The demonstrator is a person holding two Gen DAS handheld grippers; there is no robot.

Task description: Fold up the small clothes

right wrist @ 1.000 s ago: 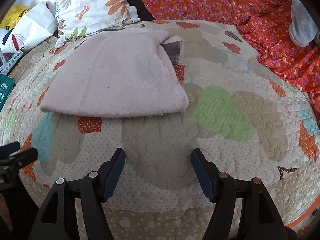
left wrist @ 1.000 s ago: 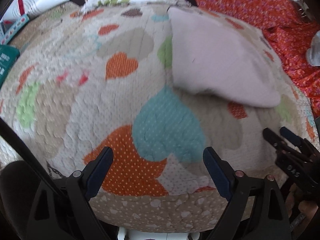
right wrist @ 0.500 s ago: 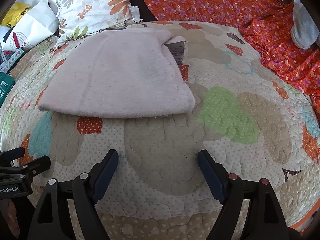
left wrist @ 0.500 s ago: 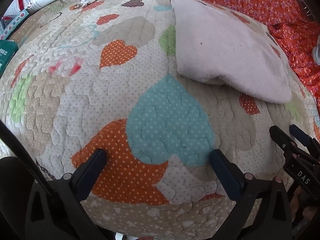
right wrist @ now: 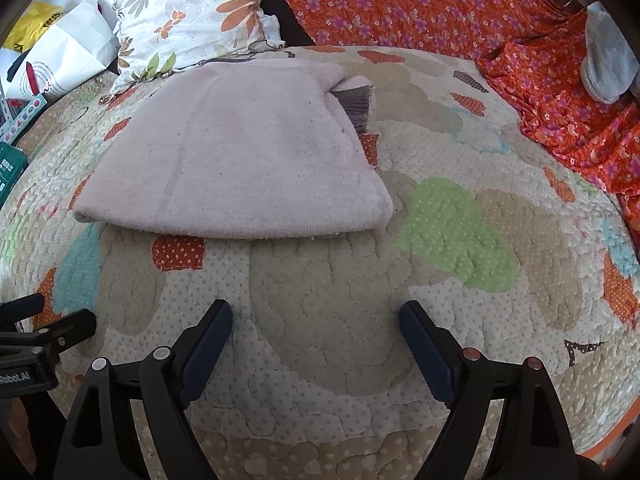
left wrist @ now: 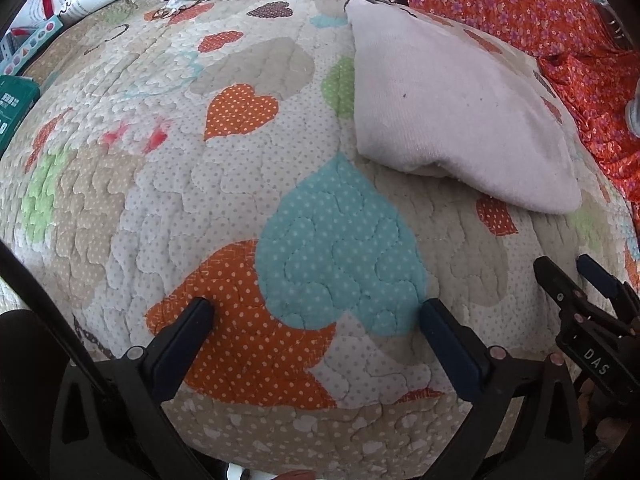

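Observation:
A pale pink garment point(right wrist: 240, 152) lies folded flat on the heart-patterned quilt point(right wrist: 328, 288); a grey ribbed cuff point(right wrist: 356, 104) pokes out at its far right corner. It also shows in the left wrist view point(left wrist: 452, 108) at the upper right. My right gripper point(right wrist: 316, 316) is open and empty, low over the quilt just in front of the garment's near edge. My left gripper point(left wrist: 316, 312) is open and empty over a teal heart patch, to the left of the garment. Each gripper shows at the edge of the other's view.
A floral pillow point(right wrist: 192, 12) lies behind the garment. An orange flowered cloth point(right wrist: 440, 8) covers the back and right, with a grey item point(right wrist: 608, 56) on it. A white paper bag point(right wrist: 60, 56) and a green box point(left wrist: 12, 108) sit at the far left.
Both grippers have moved slightly forward and lower toward the quilt and the garment. Their jaws stay open. The garment has not moved.

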